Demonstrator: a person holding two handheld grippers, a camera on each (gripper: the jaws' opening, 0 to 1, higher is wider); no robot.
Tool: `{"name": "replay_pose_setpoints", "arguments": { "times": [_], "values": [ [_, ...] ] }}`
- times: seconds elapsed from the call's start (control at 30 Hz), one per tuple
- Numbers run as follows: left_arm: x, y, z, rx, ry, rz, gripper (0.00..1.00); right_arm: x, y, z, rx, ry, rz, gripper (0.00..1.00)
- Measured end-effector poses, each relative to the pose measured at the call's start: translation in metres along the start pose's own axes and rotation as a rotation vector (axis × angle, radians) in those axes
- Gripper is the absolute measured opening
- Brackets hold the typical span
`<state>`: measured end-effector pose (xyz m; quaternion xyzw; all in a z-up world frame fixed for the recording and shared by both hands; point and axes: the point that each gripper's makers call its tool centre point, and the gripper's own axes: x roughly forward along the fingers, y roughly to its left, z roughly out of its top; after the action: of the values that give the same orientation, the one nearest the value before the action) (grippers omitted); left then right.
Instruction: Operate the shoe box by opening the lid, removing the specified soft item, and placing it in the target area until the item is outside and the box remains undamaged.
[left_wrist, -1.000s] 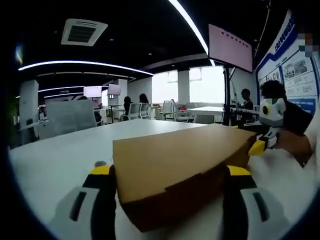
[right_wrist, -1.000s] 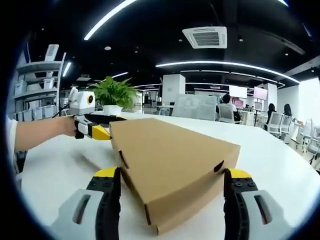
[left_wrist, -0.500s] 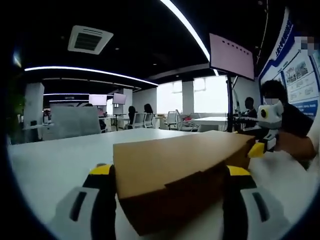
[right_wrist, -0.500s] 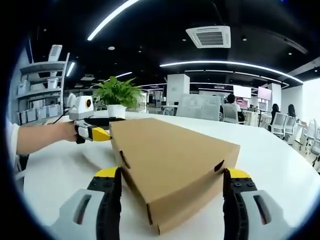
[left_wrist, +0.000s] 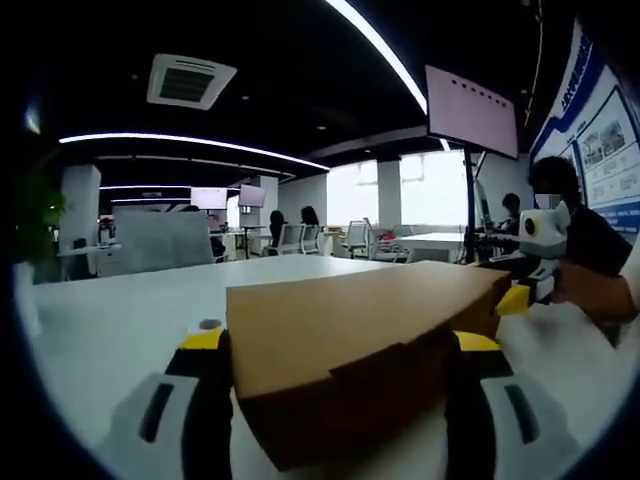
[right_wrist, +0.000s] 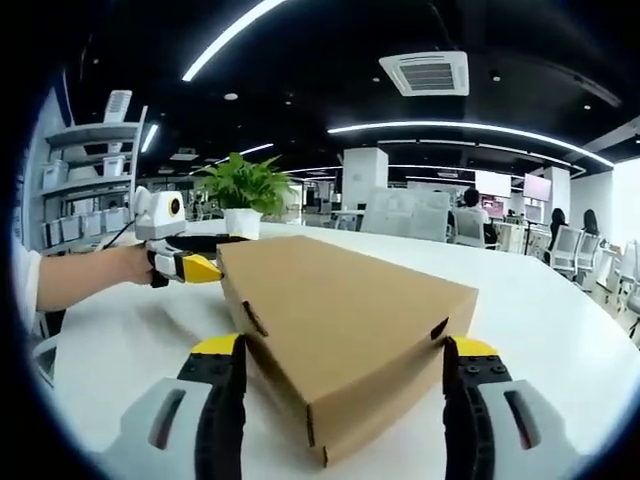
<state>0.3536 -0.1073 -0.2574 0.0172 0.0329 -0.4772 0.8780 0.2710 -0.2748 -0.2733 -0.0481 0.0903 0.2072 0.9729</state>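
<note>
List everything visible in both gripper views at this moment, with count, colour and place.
shoe box: one, brown cardboard, lid closed, on the table between both grippers
table: one, white, under the box
potted plant: one, green leaves in a white pot, behind the box in the right gripper view
shelf unit: one, pale, far left of the right gripper view
wall screen: one, pinkish, hanging upper right in the left gripper view
office chairs: several, pale, in the background
people: a few, seated far behind
left gripper: yellow-tipped fingers either side of one box end
right gripper: yellow-tipped fingers either side of the opposite end
</note>
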Motion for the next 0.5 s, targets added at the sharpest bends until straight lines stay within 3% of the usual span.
{"name": "replay_pose_setpoints", "arguments": {
  "times": [0.13,0.5],
  "values": [
    [-0.006,-0.005,-0.001,-0.002,0.024,0.037,0.90,-0.001,-0.001,0.001,-0.002,-0.001,0.014,0.79],
    [-0.017,-0.013,-0.002,-0.006,-0.011,0.088,0.90,-0.009,0.005,0.000,-0.007,-0.017,0.044,0.77]
  ]
}}
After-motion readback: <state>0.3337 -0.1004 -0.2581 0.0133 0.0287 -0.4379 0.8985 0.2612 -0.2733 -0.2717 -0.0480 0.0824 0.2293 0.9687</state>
